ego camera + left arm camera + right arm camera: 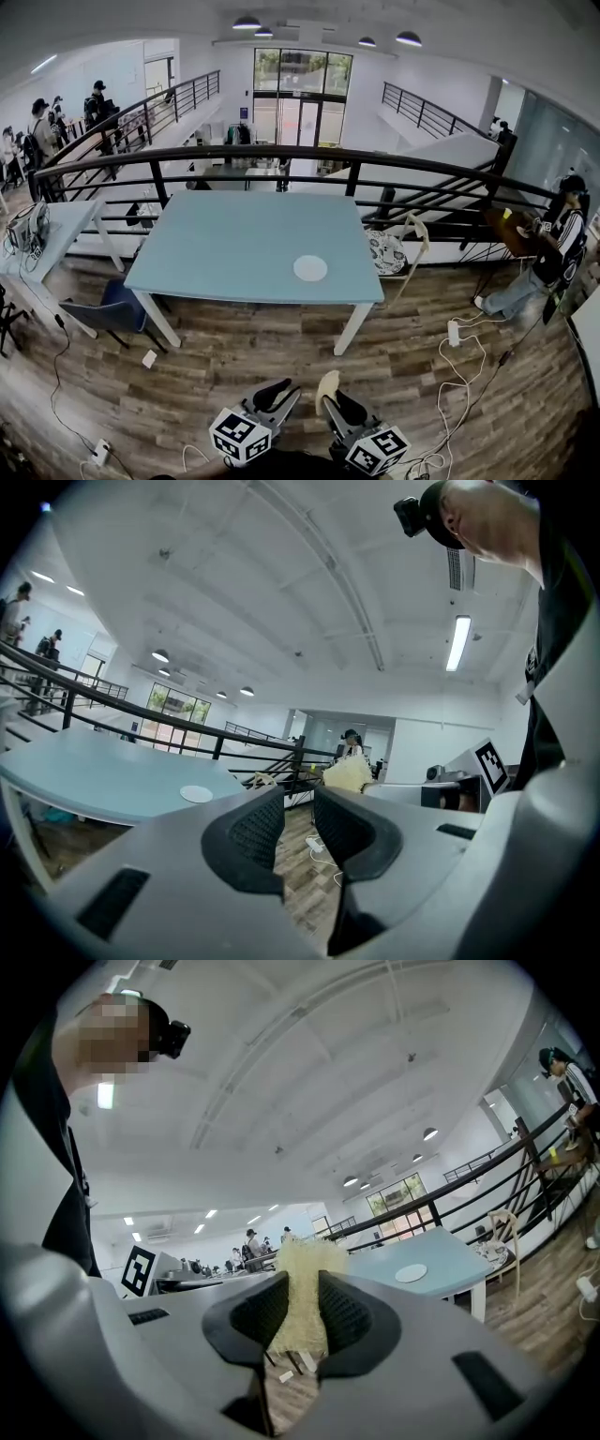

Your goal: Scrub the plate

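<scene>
A small white plate (310,268) lies on the light-blue table (234,234), near its front right part, far ahead of both grippers. It also shows as the plate (196,794) and the plate (411,1273) in the gripper views. My right gripper (333,401) is low at the frame's bottom, shut on a pale yellow sponge (326,384). In its own view the sponge (302,1265) stands up between the pads of the right gripper (303,1288). My left gripper (278,394) is beside it. The left gripper (298,803) holds nothing, its jaws a narrow gap apart.
A black railing (281,155) runs behind the table. A blue chair (111,312) stands at the table's left front leg. Cables and a power strip (454,332) lie on the wood floor. A person (553,253) sits at the right. A white desk (56,234) stands at the left.
</scene>
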`<state>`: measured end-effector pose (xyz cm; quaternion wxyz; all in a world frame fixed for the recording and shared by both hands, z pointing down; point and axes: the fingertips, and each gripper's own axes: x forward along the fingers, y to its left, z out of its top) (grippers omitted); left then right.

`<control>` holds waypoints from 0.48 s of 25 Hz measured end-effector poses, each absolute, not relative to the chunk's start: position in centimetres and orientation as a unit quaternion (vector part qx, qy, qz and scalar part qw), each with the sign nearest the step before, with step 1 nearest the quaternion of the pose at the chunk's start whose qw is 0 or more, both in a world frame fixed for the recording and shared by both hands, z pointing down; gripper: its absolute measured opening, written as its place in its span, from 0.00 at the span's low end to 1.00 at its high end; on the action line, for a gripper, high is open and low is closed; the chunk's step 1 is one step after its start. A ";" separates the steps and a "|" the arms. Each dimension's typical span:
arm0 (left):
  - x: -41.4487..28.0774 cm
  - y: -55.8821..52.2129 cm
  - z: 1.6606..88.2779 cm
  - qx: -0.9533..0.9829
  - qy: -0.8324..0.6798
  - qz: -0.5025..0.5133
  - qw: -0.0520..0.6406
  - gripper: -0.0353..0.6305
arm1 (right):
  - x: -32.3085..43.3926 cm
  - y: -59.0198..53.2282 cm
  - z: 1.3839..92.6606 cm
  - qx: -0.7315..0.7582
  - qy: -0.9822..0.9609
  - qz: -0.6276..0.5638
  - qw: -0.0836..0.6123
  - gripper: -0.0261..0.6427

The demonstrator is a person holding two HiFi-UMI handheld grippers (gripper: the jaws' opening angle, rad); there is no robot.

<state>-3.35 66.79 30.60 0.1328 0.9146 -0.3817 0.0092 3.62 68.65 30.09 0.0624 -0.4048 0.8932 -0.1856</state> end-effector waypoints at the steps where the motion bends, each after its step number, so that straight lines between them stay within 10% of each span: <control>1: -3.6 66.1 30.7 0.916 -0.378 0.011 0.135 0.21 | 3.3 67.9 30.2 -0.407 0.891 -0.190 0.061 0.19; 12: -10.7 53.5 30.4 0.923 -0.357 0.009 0.140 0.22 | -2.8 55.2 30.6 -0.448 0.868 -0.206 0.055 0.19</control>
